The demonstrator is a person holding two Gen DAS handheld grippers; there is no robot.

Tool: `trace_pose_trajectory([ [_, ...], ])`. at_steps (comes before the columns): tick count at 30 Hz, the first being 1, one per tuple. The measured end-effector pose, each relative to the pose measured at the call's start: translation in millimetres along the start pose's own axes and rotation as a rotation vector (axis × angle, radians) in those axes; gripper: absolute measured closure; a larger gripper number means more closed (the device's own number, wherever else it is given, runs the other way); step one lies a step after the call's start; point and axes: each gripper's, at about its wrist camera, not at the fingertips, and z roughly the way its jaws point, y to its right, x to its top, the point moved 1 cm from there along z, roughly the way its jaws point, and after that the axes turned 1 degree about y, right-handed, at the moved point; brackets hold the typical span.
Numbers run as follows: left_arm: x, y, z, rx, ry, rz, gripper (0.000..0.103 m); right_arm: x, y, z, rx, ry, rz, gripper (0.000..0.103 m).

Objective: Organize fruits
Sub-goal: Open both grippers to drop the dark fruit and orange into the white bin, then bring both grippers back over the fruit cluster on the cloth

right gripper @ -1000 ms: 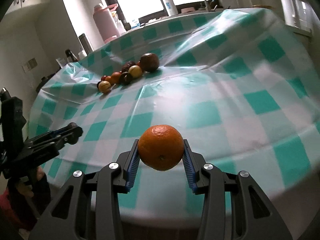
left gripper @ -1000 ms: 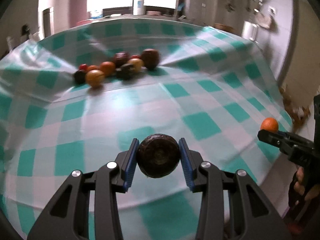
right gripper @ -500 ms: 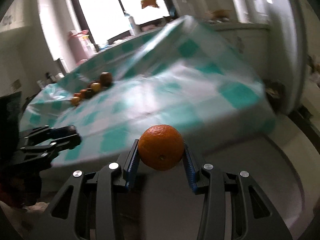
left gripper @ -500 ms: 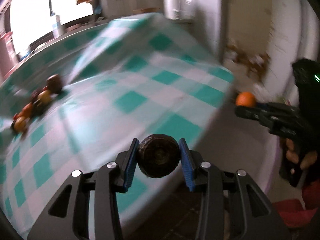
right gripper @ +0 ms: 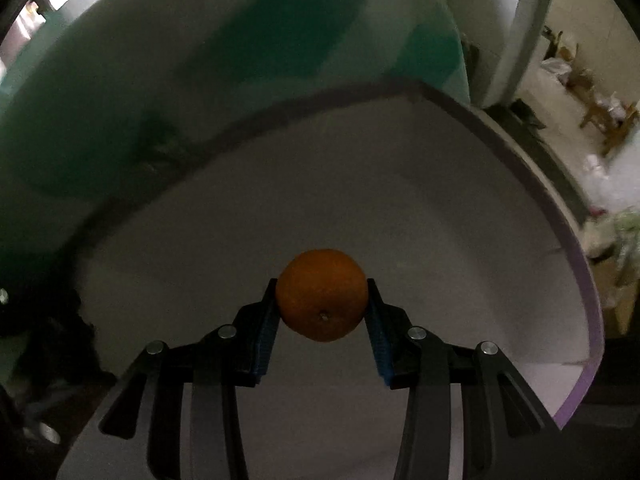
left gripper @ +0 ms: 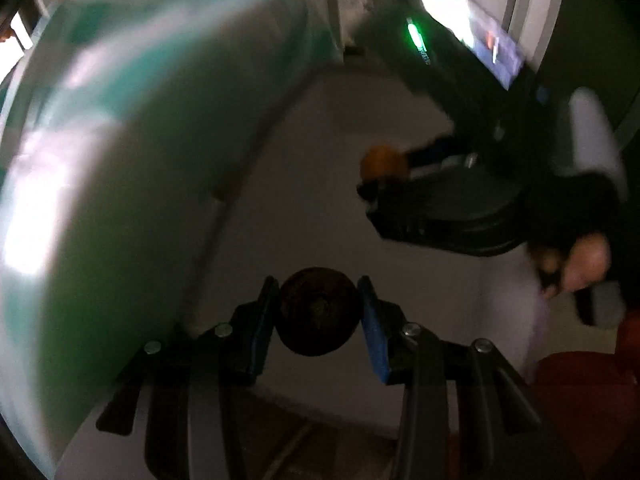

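Both grippers carry fruit: the right gripper [right gripper: 322, 306] is closed on an orange [right gripper: 322, 300], the left gripper [left gripper: 318, 316] on a dark brown fruit [left gripper: 318, 316]. They hang over a white container [right gripper: 540, 184] beside the table. Neither fruit is released yet, so this delivery seems half done.

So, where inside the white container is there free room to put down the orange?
The pale floor of the white container is bare ahead of the orange, up to its purple rim on the right. The lower left is crowded: a dark shape, too dim to identify, sits there.
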Motion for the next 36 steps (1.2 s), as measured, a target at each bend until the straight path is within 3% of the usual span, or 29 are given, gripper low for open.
trace_pose_trajectory([
  [5, -4.1, 1.4, 51.2, -0.023, -0.111, -0.025, 0.062, -3.4, 4.7, 17.8, 0.003, -0.043, 0.013, 0.062],
  [11, -8.6, 0.7, 69.5, -0.011, -0.149, -0.02, 0.062, -8.0, 15.0, 22.5, 0.015, -0.048, 0.035, 0.061],
  [14, -8.1, -3.2, 71.0, -0.001, -0.145, -0.033, 0.057, -7.5, 20.8, 24.1, 0.014, -0.046, 0.048, 0.061],
  [17, -17.3, 12.0, 61.3, -0.001, -0.116, -0.027, 0.043, -7.8, 25.4, 24.2, 0.019, -0.043, 0.065, 0.06],
  [20, -20.9, 18.3, 62.1, 0.01, -0.094, -0.005, 0.03, -7.5, 28.8, 21.6, 0.022, -0.027, 0.079, 0.044],
  [25, -25.5, 14.2, 63.2, 0.015, -0.086, -0.018, 0.028, -16.5, 18.2, 15.3, 0.028, -0.017, 0.09, 0.037],
  [30, -30.2, 20.1, 41.6, 0.026, 0.009, -0.01, 0.026, -9.9, 22.8, 11.2, 0.05, 0.016, 0.144, 0.027],
  [33, -32.7, 29.8, 2.3, -0.01, 0.165, 0.041, 0.023, -8.5, 31.1, -1.2, 0.086, 0.073, 0.211, 0.027],
  [36, -36.0, 25.7, -41.6, -0.03, 0.322, 0.048, 0.006, -11.5, 43.6, -24.9, 0.144, 0.168, 0.281, 0.022],
])
